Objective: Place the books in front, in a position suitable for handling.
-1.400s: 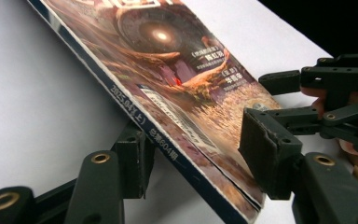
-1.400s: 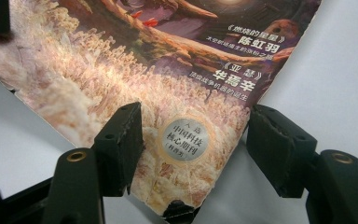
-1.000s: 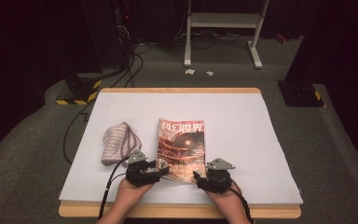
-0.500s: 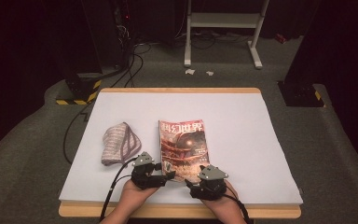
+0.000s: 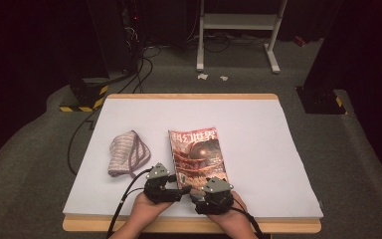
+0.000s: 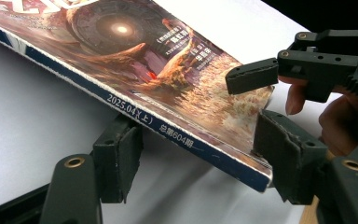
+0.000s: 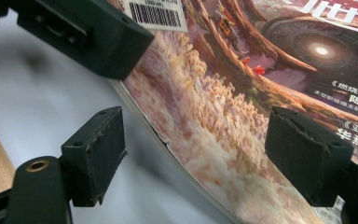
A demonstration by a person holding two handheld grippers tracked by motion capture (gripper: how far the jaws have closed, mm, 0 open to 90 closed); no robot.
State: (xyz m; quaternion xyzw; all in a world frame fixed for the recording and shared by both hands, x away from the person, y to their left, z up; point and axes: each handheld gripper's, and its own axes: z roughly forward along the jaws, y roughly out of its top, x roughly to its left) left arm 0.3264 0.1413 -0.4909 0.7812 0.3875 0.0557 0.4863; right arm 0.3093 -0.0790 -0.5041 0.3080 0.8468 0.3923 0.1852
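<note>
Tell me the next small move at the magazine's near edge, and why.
Probably draw both grippers back toward the table's near edge. The left gripper and right gripper have just been opening: their pads stand apart from the magazine, though its near edge still lies between both pairs of jaws. In the high view it rests flat on the white table, so it looks released.

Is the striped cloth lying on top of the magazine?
No, in the high view the striped cloth lies on the white table to the left of the magazine, apart from it.
</note>
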